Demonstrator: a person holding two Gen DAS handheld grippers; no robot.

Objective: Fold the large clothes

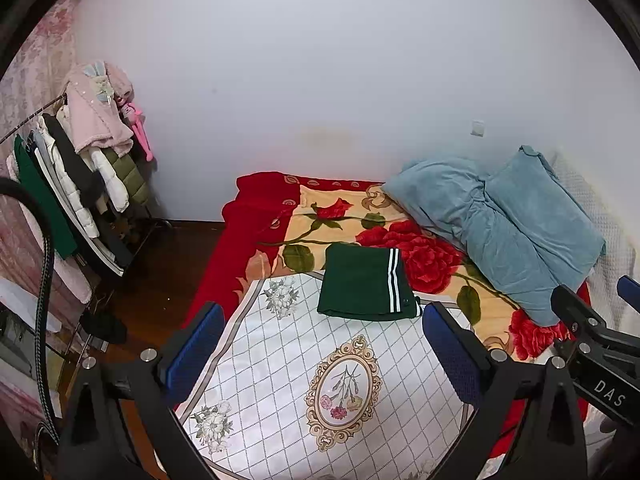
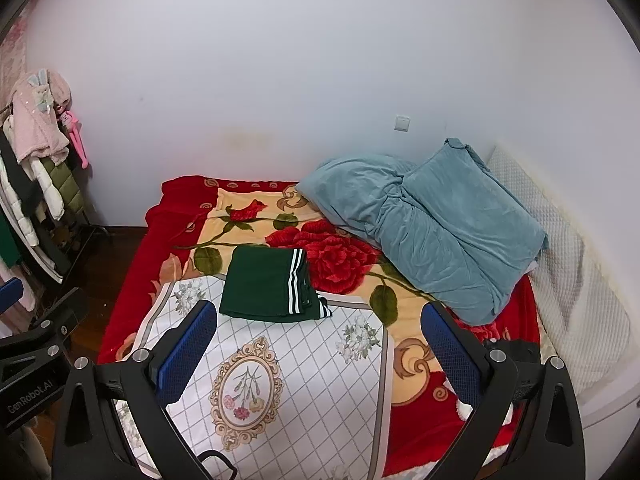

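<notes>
Folded green garment (image 1: 366, 282) on white cloth (image 1: 320, 380), both grippers' jaws apart, black item (image 2: 516, 350) only in right view

The folded garment (image 2: 272, 286) lies across the far edge of the cloth (image 2: 304, 380) on the blanket (image 2: 424, 364), pillows (image 2: 436, 224) behind-right.

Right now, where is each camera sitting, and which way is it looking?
Left wrist: sits on the left gripper, looks forward and down over the bed at the folded green pants; its open fingers show, and the right gripper at the right edge.
Right wrist: sits on the right gripper, faces the same way at the pants; its open fingers show, and the left gripper at the left edge.
Both share the pants, white patterned cloth, blue pillows and clothes rack.
</notes>
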